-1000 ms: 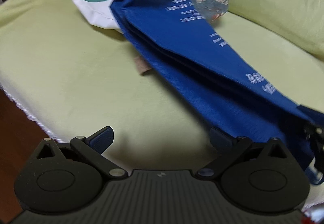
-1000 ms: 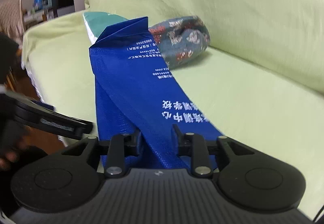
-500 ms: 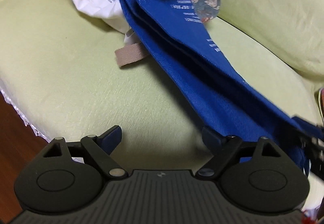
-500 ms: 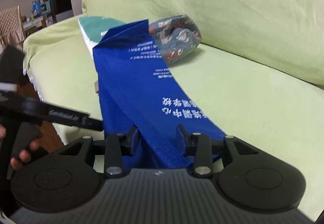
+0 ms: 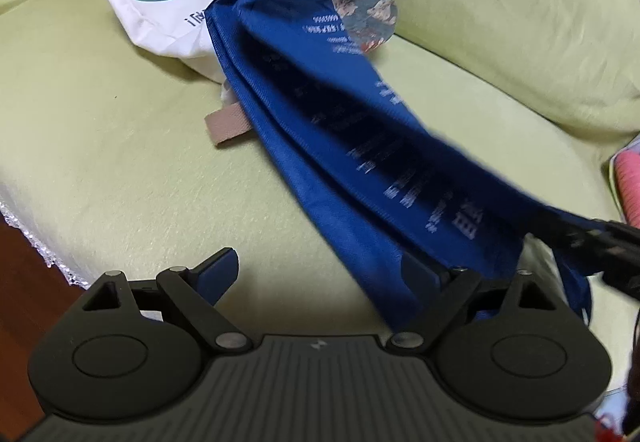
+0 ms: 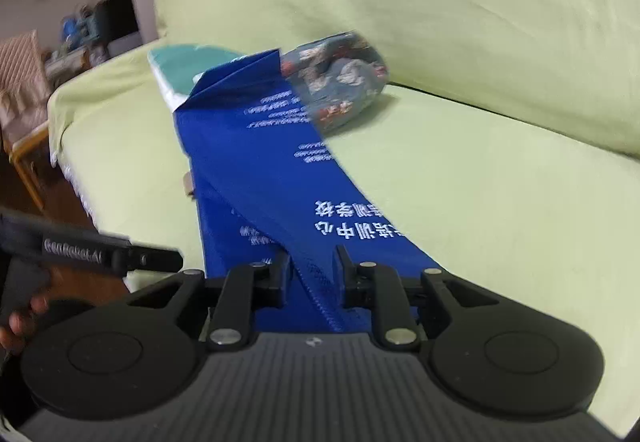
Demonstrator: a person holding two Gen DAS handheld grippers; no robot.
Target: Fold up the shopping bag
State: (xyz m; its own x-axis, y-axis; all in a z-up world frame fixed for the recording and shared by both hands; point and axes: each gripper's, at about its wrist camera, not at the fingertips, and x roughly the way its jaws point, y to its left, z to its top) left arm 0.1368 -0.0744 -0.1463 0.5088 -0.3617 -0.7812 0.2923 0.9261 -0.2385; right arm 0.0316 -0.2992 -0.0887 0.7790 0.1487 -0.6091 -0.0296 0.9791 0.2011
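Fingers of the right gripper [image 6: 312,274] have just closed further, pinching the blue shopping bag's [image 6: 272,170] near end off the sofa [image 6: 480,202]; the left gripper [image 5: 320,274] gapes empty beside it, free for folding.

Pale green covered sofa [image 6: 500,202], plump back cushion [image 6: 440,2], dark wood floor [image 5: 24,282], cluttered shelves [image 6: 100,26] by far wall
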